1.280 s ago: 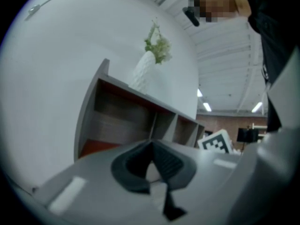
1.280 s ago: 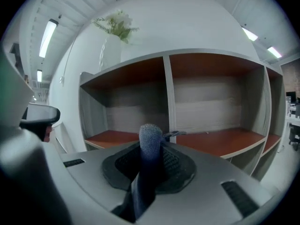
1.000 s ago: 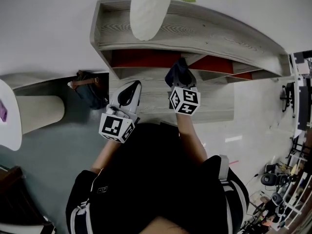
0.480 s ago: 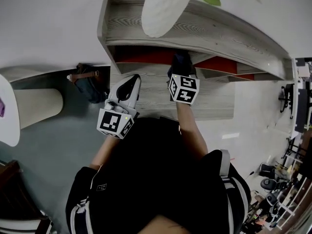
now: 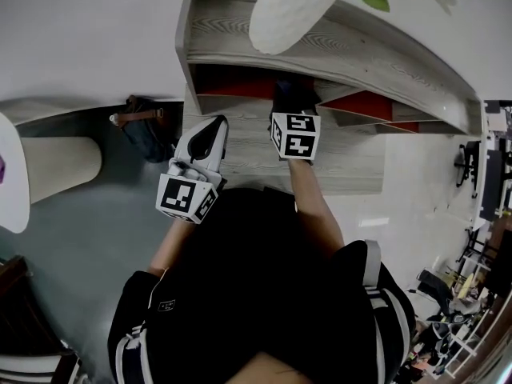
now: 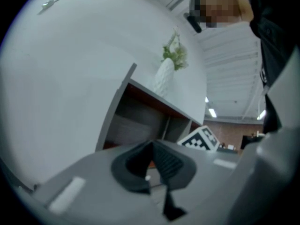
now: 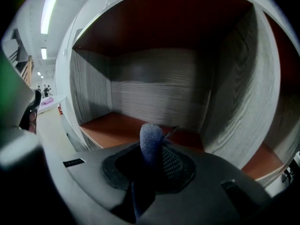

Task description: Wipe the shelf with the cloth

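as the right gripper (image 5: 294,106) clenches a cloth (image 7: 151,139) half hidden in the shelf (image 5: 240,30) at twelve o'clock, the left gripper (image 5: 214,125) hangs closed, empty.

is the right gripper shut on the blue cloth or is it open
Shut: the right gripper pinches the blue knitted cloth, a bunched fold standing up between its jaws.

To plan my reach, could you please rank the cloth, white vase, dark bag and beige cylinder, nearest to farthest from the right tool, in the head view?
1. Cloth: held in the right tool.
2. White vase: above, on the shelf top.
3. Dark bag: left, on the floor.
4. Beige cylinder: far left.
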Available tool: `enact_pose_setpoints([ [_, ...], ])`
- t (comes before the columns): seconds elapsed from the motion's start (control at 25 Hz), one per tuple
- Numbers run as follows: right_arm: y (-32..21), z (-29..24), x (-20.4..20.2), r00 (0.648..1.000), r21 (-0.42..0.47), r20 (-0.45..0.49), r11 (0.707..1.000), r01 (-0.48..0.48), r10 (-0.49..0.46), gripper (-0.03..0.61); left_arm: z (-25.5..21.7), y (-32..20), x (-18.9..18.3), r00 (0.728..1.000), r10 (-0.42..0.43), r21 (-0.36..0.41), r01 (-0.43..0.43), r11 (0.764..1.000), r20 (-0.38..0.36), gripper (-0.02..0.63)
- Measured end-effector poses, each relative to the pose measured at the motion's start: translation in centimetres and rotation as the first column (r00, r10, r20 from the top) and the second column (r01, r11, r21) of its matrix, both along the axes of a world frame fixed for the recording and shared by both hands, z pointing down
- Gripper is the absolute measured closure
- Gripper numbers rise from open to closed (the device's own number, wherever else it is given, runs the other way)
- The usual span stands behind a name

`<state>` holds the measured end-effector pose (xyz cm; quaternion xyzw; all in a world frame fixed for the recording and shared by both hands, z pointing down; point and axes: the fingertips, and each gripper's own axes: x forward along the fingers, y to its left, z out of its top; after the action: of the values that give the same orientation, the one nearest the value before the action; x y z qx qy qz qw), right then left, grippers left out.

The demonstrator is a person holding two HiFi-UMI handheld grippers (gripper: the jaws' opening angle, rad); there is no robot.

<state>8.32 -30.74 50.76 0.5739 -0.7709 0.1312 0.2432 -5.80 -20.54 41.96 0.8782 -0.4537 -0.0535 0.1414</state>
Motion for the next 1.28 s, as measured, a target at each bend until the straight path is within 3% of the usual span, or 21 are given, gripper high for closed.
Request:
enact_pose_setpoints([
  [0.44,0.1,0.2,-7.4,0.984,-0.027,-0.045,0.984,0.174,-0.175,0.523,0.3,1.6,-3.4,0.997,-0.072,-0.008,0.072,0.997,-0.012,0.611],
  [0.76,0.5,0.3,-13.7,0.949,-0.019,-0.057,0.95,0.31,-0.311,0.523,0.1,2.8,-5.7,0.992,-0.122,0.001,0.122,0.993,-0.022,0.611],
  [0.88,0.8,0.2,-15.7,0.925,-0.023,-0.103,0.931,0.365,-0.365,0.523,0.1,3.1,-6.3,0.991,-0.134,0.003,0.134,0.991,-0.024,0.609],
  [1.28,1.7,0.2,-17.9,0.879,-0.028,-0.173,0.894,0.447,-0.445,0.523,-0.1,3.5,-6.3,0.993,-0.113,0.012,0.114,0.993,-0.028,0.611],
])
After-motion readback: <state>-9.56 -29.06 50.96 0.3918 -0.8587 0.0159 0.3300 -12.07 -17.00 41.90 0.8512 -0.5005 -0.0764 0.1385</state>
